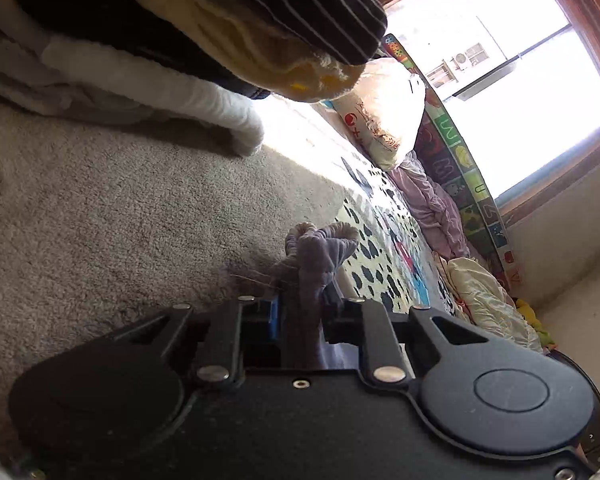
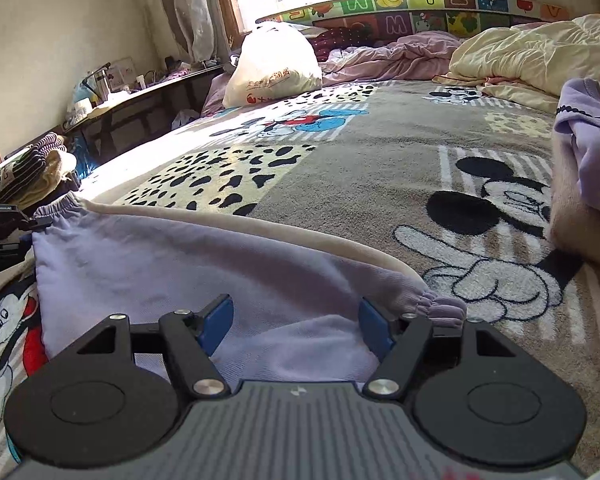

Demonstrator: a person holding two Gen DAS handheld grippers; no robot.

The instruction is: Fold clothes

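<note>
A lavender sweat garment point(image 2: 172, 264) with elastic hems lies spread on the cartoon-mouse blanket point(image 2: 380, 168) of a bed. My right gripper point(image 2: 296, 326) stands open low over the garment's near part, its blue pads wide apart, beside a gathered hem point(image 2: 440, 306). My left gripper point(image 1: 300, 312) is shut on the bunched elastic edge point(image 1: 316, 256) of the same garment. In the right wrist view the left gripper point(image 2: 40, 222) shows at the far left, pinching the garment's other corner. A cream lining edge point(image 2: 260, 220) runs along the garment's far side.
A stack of folded clothes point(image 1: 220, 20), dark striped over yellow, sits close by the left gripper and shows as the clothes stack point(image 2: 24, 172). A white plastic bag point(image 2: 272, 64), pink sheets and a cream quilt point(image 2: 532, 52) lie near the window. Another lavender piece point(image 2: 592, 140) rests on a beige pile, right.
</note>
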